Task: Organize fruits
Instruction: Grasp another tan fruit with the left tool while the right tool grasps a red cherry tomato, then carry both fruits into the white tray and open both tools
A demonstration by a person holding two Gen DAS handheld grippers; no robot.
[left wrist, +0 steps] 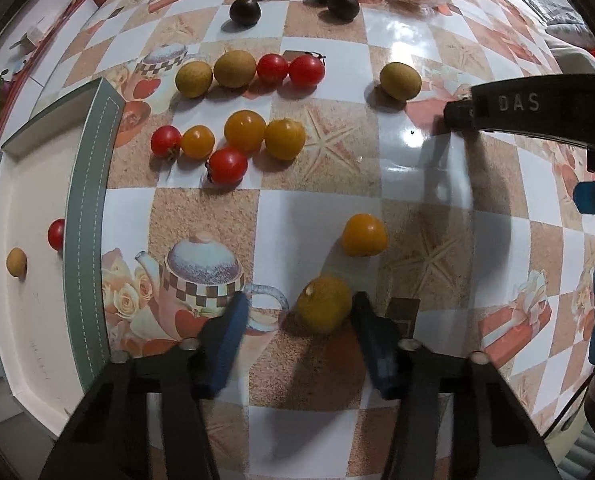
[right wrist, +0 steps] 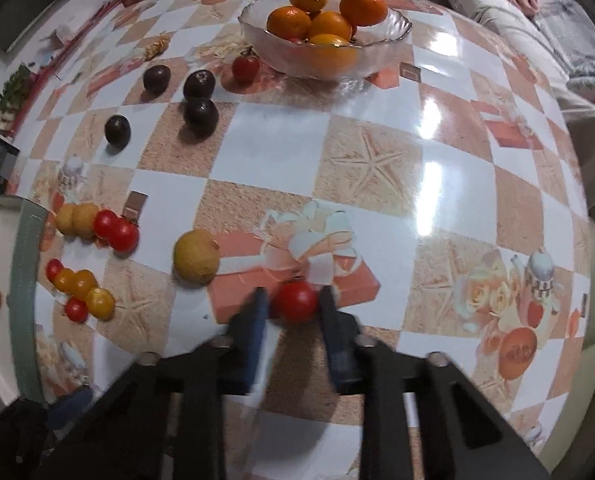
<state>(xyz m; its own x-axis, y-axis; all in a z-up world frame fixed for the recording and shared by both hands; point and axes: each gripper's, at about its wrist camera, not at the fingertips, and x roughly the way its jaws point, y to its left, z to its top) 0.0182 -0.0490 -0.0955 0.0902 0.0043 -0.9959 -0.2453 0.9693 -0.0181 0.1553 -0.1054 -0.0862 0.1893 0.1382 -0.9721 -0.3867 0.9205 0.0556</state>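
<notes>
1. The worktop (left wrist: 397, 168) wears a glossy checked cloth of white and sandy squares, printed with starfish, teapots, roses and gift boxes; lamp glare shows in the upper right of both views.
2. In the left wrist view, the left gripper (left wrist: 297, 312) points down at the cloth, and its jaws stand part-way open around a yellow fruit (left wrist: 324, 303): the right pad touches it, the left pad is apart.
3. An orange tomato (left wrist: 364, 235) lies just above it, right of centre.
4. Left of centre lie two clusters of small fruit: a row of tan fruits and red tomatoes (left wrist: 249, 70), and below it a group of orange and red tomatoes (left wrist: 233, 140).
5. A white tray (left wrist: 91, 216) with a grey-green stitched rim fills the left edge; inside it lie a red tomato (left wrist: 56, 234) and a tan fruit (left wrist: 16, 262).
6. In the right wrist view, the right gripper (right wrist: 291, 300) has its jaws narrow, clamped on a red cherry tomato (right wrist: 296, 301), low in the centre of the frame.
7. A tan round fruit (right wrist: 196, 256) sits just to its left.
8. Four dark plums (right wrist: 199, 110) lie at upper left; a glass bowl (right wrist: 393, 28) of oranges stands at top centre.
9. Around the worktop, red boxes show at top left and a pale sofa at top right.
</notes>
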